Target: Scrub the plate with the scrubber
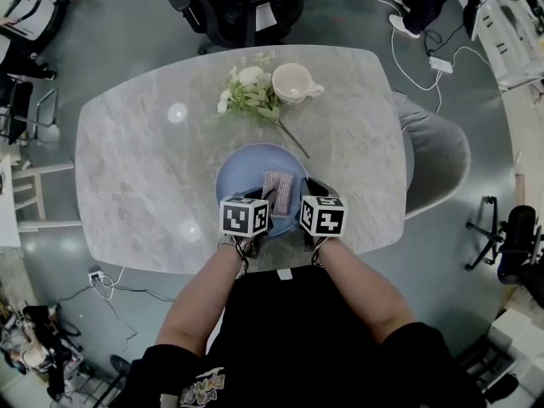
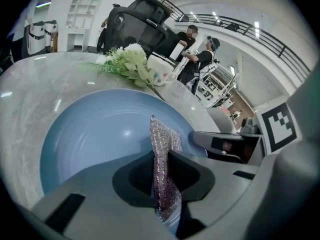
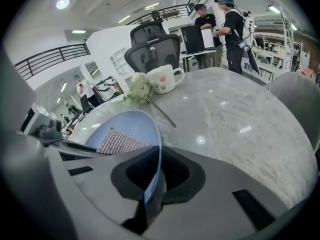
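plate, pale blue and shallow, sits on the grey marble table. it is at the near edge, right in front of the person, probably so both tools reach it without stretching. most of the table around it is bare.

the right gripper is clamped on the plate's near right rim, and the thin blue edge runs straight between its jaws. that grip looks meant to pin the dish so it will not slide or spin under rubbing. whether the rim is lifted off the table i cannot tell.

the left gripper, just beside it, is closed on the scrubber. this is a silvery mesh pad pinched by its lower part, and its free end reaches out over the plate's hollow. held that way, the loose part can be dragged across the surface. i judge the scrubbing is ready to go or in hand, though contact with the plate is not certain.

a flower sprig and a cup lie at the far side, well apart from the work.
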{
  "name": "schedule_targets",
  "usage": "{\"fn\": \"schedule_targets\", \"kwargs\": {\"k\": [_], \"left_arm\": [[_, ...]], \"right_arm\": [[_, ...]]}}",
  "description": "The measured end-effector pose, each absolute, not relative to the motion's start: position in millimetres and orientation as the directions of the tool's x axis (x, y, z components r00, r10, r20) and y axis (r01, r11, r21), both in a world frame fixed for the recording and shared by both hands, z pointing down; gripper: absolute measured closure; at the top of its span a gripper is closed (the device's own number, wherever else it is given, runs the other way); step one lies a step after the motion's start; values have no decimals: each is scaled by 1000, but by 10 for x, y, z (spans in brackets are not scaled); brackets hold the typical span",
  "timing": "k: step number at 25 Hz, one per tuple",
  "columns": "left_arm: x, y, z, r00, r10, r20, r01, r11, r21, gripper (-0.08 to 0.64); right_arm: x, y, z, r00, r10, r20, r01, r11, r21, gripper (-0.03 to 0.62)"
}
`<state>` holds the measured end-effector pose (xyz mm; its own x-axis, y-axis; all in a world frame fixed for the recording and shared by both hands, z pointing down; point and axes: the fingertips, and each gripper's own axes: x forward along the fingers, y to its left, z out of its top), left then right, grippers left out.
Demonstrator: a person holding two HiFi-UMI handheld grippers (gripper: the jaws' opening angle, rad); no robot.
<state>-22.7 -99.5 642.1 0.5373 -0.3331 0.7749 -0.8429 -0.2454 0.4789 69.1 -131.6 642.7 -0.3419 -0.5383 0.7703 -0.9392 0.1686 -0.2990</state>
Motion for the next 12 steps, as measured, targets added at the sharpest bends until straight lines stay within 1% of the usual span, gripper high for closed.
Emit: {"fn": "schedule_targets", "kwargs": {"k": [7, 12], "left_arm": [[-439, -981, 6401, 454, -341, 823, -883, -299, 363, 479], [-664, -1005, 6380, 393, -363, 845, -906, -312, 287, 479]], "right_arm": [[689, -1314, 6426, -339, -541, 769, -940, 169, -295, 565], [692, -1309, 6428, -335, -542, 771, -942, 165, -294, 565]]}}
